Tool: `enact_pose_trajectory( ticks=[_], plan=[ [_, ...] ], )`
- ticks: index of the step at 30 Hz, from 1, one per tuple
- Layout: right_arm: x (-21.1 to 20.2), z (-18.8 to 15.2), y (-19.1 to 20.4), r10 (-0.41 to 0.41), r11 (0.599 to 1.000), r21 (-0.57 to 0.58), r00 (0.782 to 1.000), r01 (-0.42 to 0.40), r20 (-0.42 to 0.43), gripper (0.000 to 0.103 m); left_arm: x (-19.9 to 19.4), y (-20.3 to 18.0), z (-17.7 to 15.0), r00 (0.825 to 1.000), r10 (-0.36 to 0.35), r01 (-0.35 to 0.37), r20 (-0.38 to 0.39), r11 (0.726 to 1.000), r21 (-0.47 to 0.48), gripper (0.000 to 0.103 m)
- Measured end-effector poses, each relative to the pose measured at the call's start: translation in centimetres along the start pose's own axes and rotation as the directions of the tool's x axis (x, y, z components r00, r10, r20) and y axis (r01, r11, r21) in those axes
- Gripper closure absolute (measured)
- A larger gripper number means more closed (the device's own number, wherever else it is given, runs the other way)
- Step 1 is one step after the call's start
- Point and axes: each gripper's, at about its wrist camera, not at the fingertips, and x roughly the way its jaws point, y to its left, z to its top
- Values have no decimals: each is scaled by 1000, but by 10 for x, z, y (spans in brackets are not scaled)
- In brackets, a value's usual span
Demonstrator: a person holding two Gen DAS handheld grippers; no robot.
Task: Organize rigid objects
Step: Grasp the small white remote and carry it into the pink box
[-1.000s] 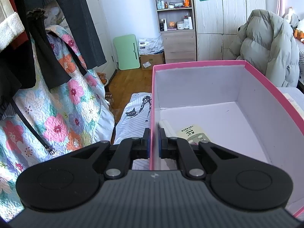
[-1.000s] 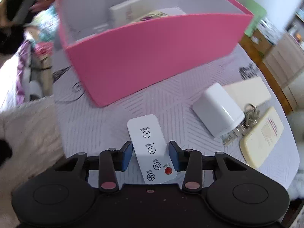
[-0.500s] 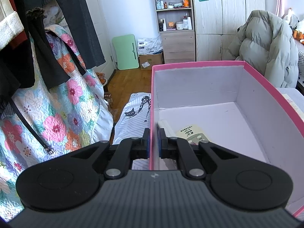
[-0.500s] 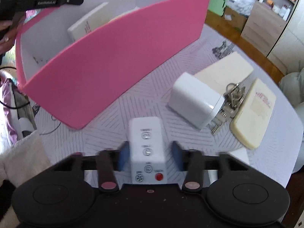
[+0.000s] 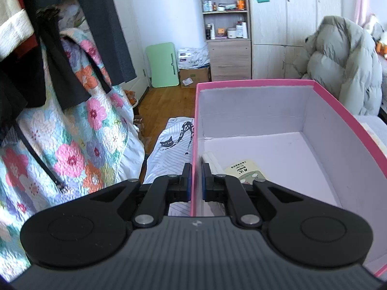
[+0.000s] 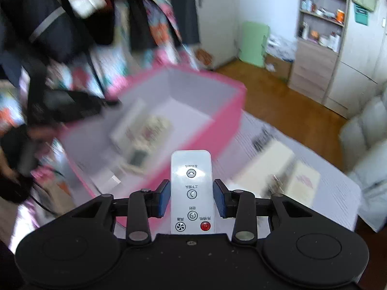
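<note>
A pink box [image 5: 343,106] with a white inside stands on the table. My left gripper [image 5: 196,181] is shut on the box's left wall [image 5: 194,145]. Inside lie a white slab [image 5: 212,162] and a booklet [image 5: 244,169]. My right gripper [image 6: 192,197] is shut on a white remote control [image 6: 191,181] with a red button and holds it in the air above the near wall of the pink box [image 6: 232,111]. The box contents [image 6: 145,130] look blurred in the right wrist view.
On the striped tablecloth [image 6: 333,188] right of the box lie a cream slab [image 6: 268,164], keys [image 6: 275,181] and a flat cream pack [image 6: 304,181], all blurred. Hanging clothes and a floral quilt [image 5: 72,130] are at the left. A grey coat [image 5: 343,65] is at the right.
My right gripper has lifted the remote off the table and carried it up over the pink box. The left gripper keeps its hold on the box wall.
</note>
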Motion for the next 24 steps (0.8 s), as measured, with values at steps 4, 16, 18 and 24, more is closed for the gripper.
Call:
enact_pose_trajectory(
  ticks=[4, 16, 18, 24],
  plan=[
    [15, 27, 26, 98, 993, -71, 995, -99, -8, 60, 0, 0, 0, 1000, 9, -9, 1, 1000, 6, 97],
    [125, 45, 75, 125, 963, -175, 913, -206, -388, 60, 0, -3, 0, 1000, 17, -17, 9, 999, 27, 98],
    [138, 43, 73, 127, 969, -136, 888, -207, -442, 59, -1, -4, 0, 1000, 21, -21, 10, 999, 25, 98],
    [130, 41, 55, 185, 981, 24, 901, -191, -391, 47, -1, 0, -1, 1000, -2, 2, 12, 1000, 2, 98]
  ],
)
